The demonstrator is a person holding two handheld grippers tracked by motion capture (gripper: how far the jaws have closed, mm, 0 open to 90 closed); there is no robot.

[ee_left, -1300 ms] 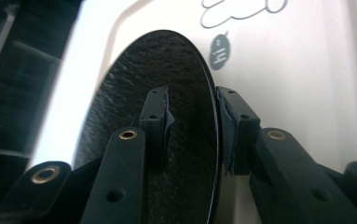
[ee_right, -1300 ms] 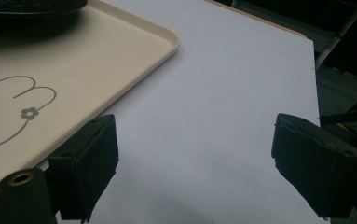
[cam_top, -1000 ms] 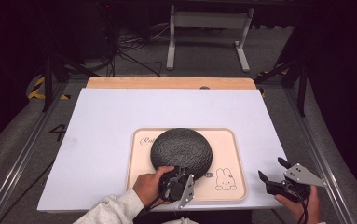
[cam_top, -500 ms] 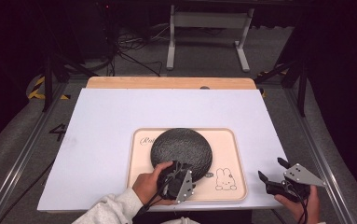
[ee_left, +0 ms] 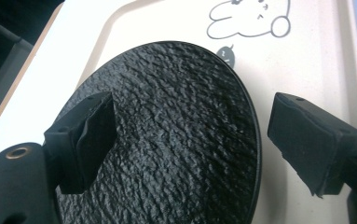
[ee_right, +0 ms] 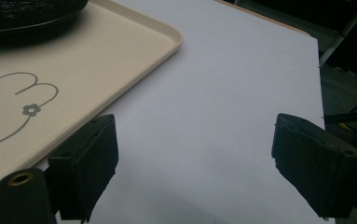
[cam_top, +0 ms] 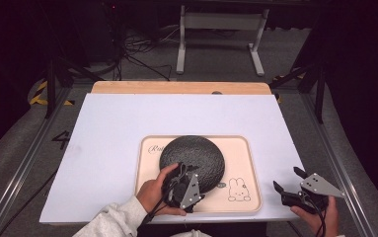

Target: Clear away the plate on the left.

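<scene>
A round black plate (cam_top: 192, 157) with a rough surface lies on a beige tray (cam_top: 245, 163) printed with a rabbit drawing. My left gripper (cam_top: 182, 174) sits at the plate's near rim. Its jaws have just been opening. In the left gripper view the gripper (ee_left: 190, 135) is open; one jaw hangs over the plate (ee_left: 167, 140), the other over the bare tray (ee_left: 306, 70), and neither pad presses on the plate. My right gripper (cam_top: 287, 179) rests open at the table's front right, with nothing between its jaws (ee_right: 195, 158).
The tray rests on a white board (cam_top: 117, 128) that covers the table, with a wooden strip (cam_top: 176, 87) along the far edge. Metal rails run down both sides. A metal stand (cam_top: 221, 24) and cables lie on the floor beyond.
The plate, raised and tilted a second ago, has come down flat on the tray. The left gripper's jaws have spread off its near rim. The right gripper has not moved.
</scene>
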